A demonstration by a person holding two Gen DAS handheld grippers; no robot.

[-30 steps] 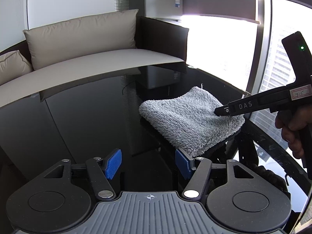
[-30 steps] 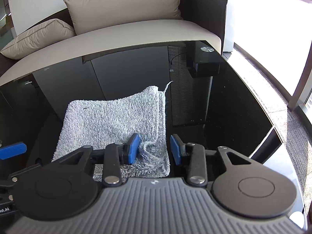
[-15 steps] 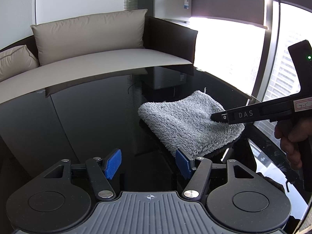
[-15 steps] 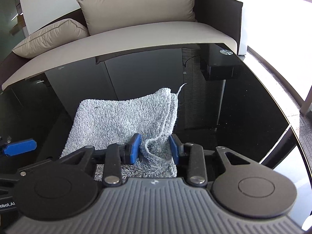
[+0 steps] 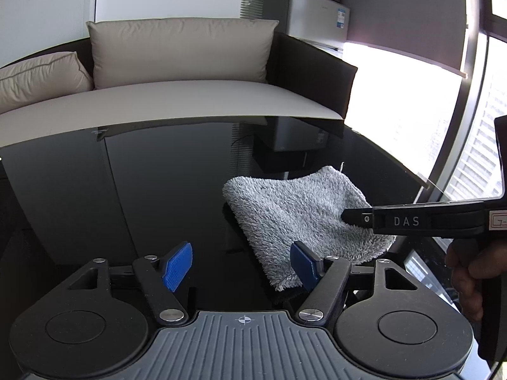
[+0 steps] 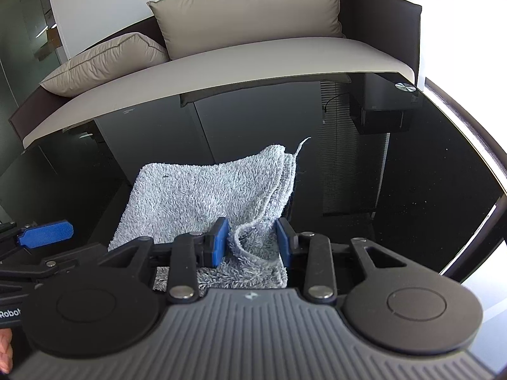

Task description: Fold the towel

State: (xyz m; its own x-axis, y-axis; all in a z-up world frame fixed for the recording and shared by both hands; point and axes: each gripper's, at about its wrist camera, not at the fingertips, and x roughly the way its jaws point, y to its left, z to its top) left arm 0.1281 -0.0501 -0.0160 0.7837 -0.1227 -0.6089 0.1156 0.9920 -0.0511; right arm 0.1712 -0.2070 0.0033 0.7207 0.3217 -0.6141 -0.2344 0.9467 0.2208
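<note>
Black glass table [image 5: 164, 183] filling the lower half of both views, glossy, mirroring the room. Beyond its far edge, at twelve o'clock, a long sofa [image 5: 177, 101] with a pale seat, one large beige cushion [image 5: 180, 50] upright against the back and a smaller pillow [image 6: 104, 63] slumped at ten o'clock. Behind the sofa's dark arm, at one o'clock in the left wrist view, a small silver fridge [image 5: 317, 15]. Bright window glare along the right side.

On the table, a grey fluffy towel [image 5: 298, 215], already folded into a thick pad, sitting near the table's right edge at about two o'clock from the left gripper. Stacked layers showing along its right side in the right wrist view [image 6: 202, 199], with a loose thread sticking up at the far corner.

Right gripper [image 6: 252, 241] down on the near right corner of the towel, blue pads either side of a raised loop of the top layer, jaws part open and apparently not pinching it. Seen from the left as a black bar marked DAS reaching in from three o'clock, held by a hand [image 5: 469, 272].

Left gripper [image 5: 240, 262] low over bare glass, jaws wide open, holding nothing, right pad just beside the towel's near edge.
</note>
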